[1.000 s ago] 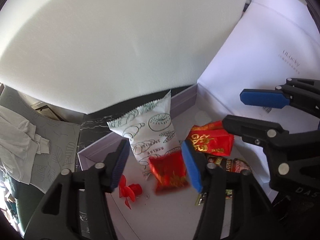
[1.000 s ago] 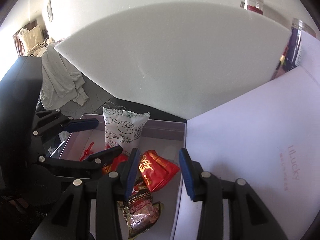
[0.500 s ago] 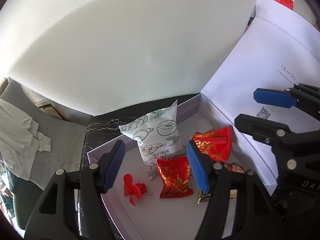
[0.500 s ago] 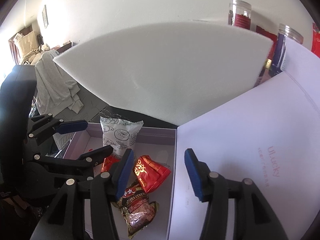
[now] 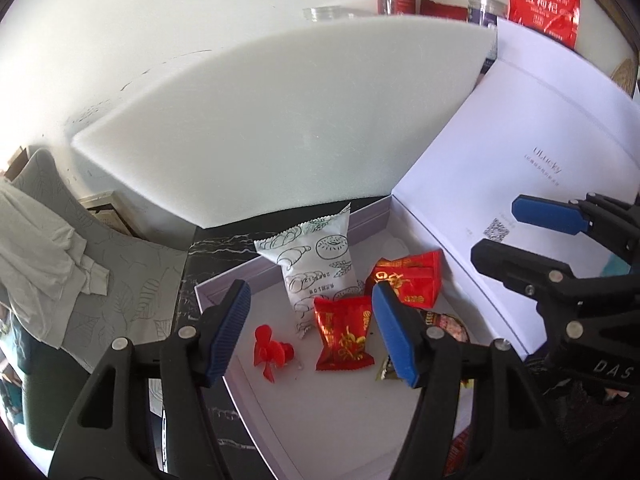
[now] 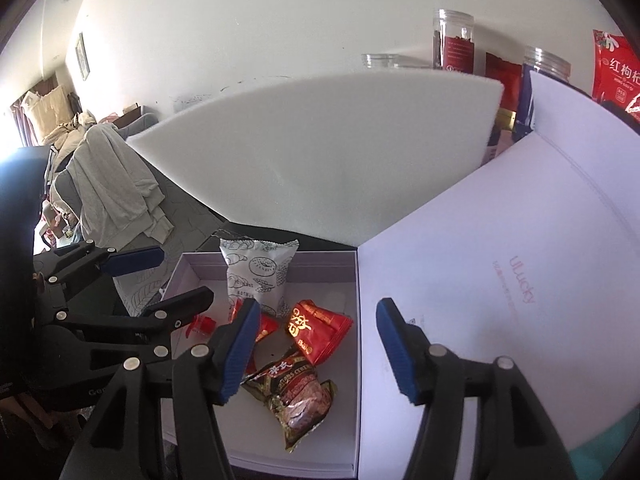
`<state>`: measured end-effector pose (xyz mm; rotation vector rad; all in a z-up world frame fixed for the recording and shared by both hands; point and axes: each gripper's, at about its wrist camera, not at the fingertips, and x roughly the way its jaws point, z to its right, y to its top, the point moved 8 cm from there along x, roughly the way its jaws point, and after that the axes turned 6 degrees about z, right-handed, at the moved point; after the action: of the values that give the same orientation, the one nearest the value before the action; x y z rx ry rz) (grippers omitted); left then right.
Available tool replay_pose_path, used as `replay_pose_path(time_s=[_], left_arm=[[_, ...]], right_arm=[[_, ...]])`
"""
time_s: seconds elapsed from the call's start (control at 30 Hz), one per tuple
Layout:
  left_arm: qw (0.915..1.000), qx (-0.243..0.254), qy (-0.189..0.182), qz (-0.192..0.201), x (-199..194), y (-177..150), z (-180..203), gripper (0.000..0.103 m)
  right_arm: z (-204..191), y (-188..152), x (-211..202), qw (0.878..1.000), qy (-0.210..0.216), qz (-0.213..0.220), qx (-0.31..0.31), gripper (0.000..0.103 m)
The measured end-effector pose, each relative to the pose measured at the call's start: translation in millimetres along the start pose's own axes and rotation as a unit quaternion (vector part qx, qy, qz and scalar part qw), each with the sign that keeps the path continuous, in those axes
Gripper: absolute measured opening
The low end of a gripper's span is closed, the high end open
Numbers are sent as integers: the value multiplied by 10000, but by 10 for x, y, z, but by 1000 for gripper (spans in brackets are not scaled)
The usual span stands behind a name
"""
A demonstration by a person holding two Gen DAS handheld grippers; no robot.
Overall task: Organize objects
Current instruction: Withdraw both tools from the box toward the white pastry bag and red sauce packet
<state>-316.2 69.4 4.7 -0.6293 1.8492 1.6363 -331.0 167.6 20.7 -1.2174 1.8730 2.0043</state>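
Left gripper (image 5: 310, 332): jaws parted, nothing between the pads, hanging above the open box (image 5: 328, 412). Right gripper (image 6: 314, 350): jaws opening, nothing between the pads, hanging over the box's right wall and the hinge line of the lid (image 6: 500, 280).

Seen through the left gripper's fingers, on the box floor: a small red packet with gold print (image 5: 345, 333), lying flat near the middle. Just left of it, a red plastic propeller-shaped piece (image 5: 270, 350), apart from the packet. Behind the packet, a white snack pouch with line drawings of pastries (image 5: 316, 258) leans against the box's far wall, its top edge above the rim.

To the right of the pouch, a larger red packet with gold characters (image 6: 316, 330), tilted, toward the far right part of the floor. Nearer the front, a brown and gold cereal wrapper (image 6: 298, 394) lies crumpled, its upper end touching the larger red packet.

The lid lies folded open flat to the right of the box, white inside, with faint printed lettering. Behind the box, a thick white foam sheet (image 5: 280, 120) stands upright along the far edge. Behind the foam, against the wall: clear jars (image 6: 454, 42) and a red bag with white characters (image 5: 544, 6). Far left: a pale garment (image 6: 116, 184) draped over furniture.
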Motion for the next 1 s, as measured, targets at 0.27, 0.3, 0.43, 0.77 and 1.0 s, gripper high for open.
replay_pose_path(time_s=[0.27, 0.3, 0.43, 0.77, 1.0], left_arm=[[9999, -119, 27, 90, -271, -71, -42, 67], [9998, -132, 42, 112, -328, -83, -49, 68], [9996, -170, 84, 193, -521, -109, -65, 70], [9987, -301, 160, 383, -959, -209, -66, 72], [9979, -340, 163, 521, -1260, -389, -3, 73]], right_arm=[[-107, -35, -326, 9998, -96, 110, -124, 64], [-120, -40, -374, 9998, -100, 128, -147, 64], [-185, -53, -594, 9993, -115, 267, -219, 64], [-296, -155, -1095, 9981, -192, 518, -267, 69], [-368, -344, -1375, 9975, -254, 589, -286, 70]])
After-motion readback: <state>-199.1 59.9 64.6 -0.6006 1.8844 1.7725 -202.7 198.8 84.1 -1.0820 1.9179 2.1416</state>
